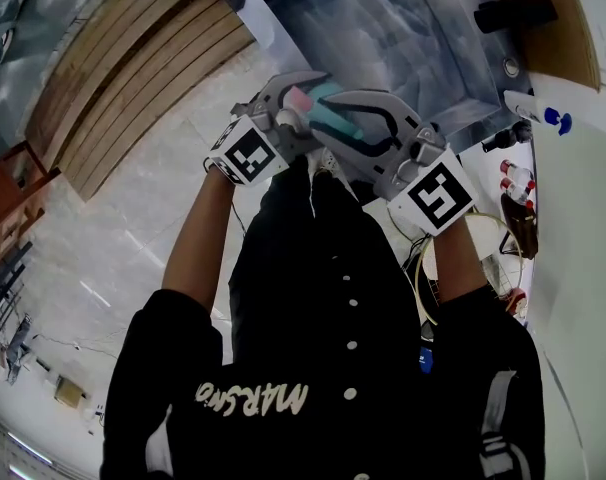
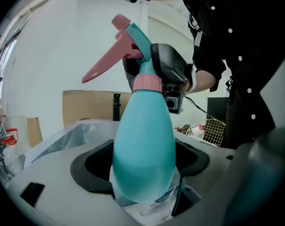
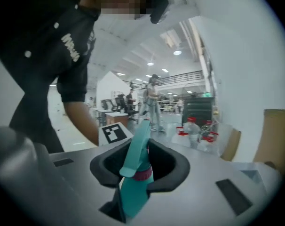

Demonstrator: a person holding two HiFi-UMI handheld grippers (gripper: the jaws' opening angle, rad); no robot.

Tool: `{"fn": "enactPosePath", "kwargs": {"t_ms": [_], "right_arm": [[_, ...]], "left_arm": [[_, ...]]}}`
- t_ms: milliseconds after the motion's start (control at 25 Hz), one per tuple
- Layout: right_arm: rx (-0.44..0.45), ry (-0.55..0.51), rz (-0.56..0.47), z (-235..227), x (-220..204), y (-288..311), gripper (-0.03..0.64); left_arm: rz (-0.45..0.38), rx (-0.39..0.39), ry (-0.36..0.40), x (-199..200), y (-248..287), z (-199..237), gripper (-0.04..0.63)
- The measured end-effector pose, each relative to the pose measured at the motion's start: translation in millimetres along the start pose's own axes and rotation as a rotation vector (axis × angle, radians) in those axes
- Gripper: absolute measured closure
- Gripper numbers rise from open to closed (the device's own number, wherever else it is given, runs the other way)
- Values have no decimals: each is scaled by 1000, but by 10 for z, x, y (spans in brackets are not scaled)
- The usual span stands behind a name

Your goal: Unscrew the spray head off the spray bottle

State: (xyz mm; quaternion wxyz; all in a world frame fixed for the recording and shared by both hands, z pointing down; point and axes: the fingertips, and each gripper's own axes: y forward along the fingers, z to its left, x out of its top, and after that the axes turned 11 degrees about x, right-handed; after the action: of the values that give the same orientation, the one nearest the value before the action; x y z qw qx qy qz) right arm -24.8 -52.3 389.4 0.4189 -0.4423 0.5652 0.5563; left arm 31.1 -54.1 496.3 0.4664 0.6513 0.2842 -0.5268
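A teal spray bottle [image 2: 143, 140] with a pink collar [image 2: 147, 83] and pink trigger [image 2: 105, 65] is held up in front of the person's chest, between both grippers. My left gripper [image 2: 143, 173] is shut on the bottle's body, which stands upright in its jaws. My right gripper [image 3: 141, 171] is shut on the spray head [image 3: 138, 147], its dark pads closing in at the collar [image 3: 143, 174]. Its black pads [image 2: 168, 69] show behind the head in the left gripper view. In the head view the left gripper [image 1: 301, 93] and right gripper [image 1: 358, 108] meet over the bottle [image 1: 333, 118].
A white table at the right carries a white bottle with a blue cap [image 1: 538, 111], red-capped bottles [image 1: 516, 180] and a wire basket [image 1: 483, 258]. A grey plastic-lined box [image 1: 383, 28] lies ahead, a slatted wooden bench [image 1: 143, 78] to the left. A person stands far off [image 3: 154, 102].
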Motion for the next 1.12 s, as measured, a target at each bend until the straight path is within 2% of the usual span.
{"fn": "enactPosePath", "kwargs": {"t_ms": [80,160,240,320,400,480,520,600,720,800,960,1040,1080,1120], "right_arm": [[122,-37,-14,31,16,-7,500],[201,-27,-26,30,26,-10,502],[236,-6,-12,24,18,-8,500],[223,5,15,17,-6,-3,497],[186,13,35,16,-15,-1,466],[147,30,58,30,-31,-17,384],[117,40,73,28,-46,-32,374],[14,52,118,-10,-99,-69,365],[-208,66,179,-76,-183,-106,367],[-330,100,152,-71,-188,-91,355],[-544,184,0,-178,-124,-93,360],[-551,179,-10,-179,-128,-81,411],[-525,157,15,-156,-145,-70,452],[-487,128,37,-132,-157,-55,454]], "left_arm": [[2,-7,6,-1,0,-1,199],[2,-9,1,2,2,2,199],[3,-9,-2,7,5,6,199],[3,-7,-2,11,4,11,199],[2,-3,-4,12,-4,12,199],[2,-2,-6,11,-9,11,199],[3,-3,-7,7,-8,10,199],[14,-6,-10,-15,-5,3,199],[7,-5,-6,1,4,1,199],[0,-3,-3,17,5,6,199],[6,1,-4,3,5,8,199],[8,2,-5,0,7,4,199],[8,2,-4,1,8,1,199],[8,2,-4,2,7,0,199]]}}
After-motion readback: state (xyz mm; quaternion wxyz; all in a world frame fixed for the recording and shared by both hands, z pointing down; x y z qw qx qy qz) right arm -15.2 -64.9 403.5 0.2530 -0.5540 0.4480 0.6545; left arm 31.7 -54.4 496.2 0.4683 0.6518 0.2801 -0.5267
